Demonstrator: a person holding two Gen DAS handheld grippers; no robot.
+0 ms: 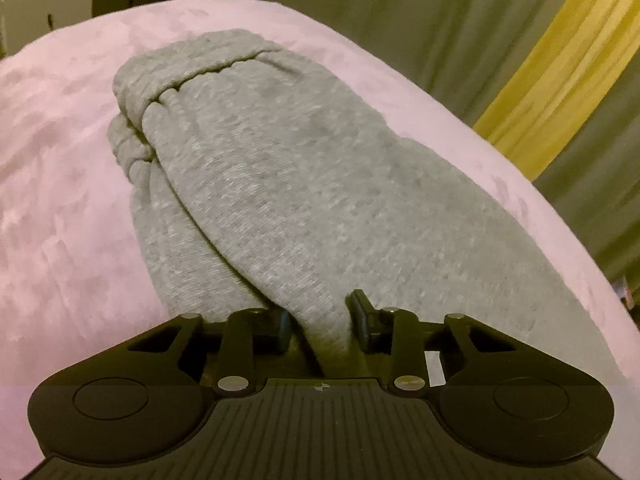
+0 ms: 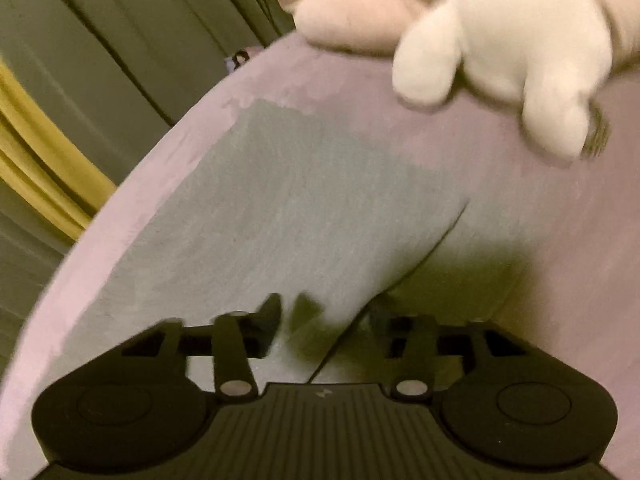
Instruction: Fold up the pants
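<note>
Left wrist view: grey pants [image 1: 288, 184], a nubbly heathered knit, lie folded lengthwise on the pink plush blanket [image 1: 60, 208], the gathered ribbed waistband [image 1: 136, 120] at the far end. A fold of the cloth sits between the fingers of my left gripper [image 1: 320, 320]; jaws narrow, pads standing just off the fabric. Right wrist view, blurred: my right gripper [image 2: 324, 320] jaws stand apart over the smooth grey pants near the blanket's edge. White plush toy [image 2: 500, 52] lies beyond, olive and yellow curtain [image 2: 80, 80] behind.
</note>
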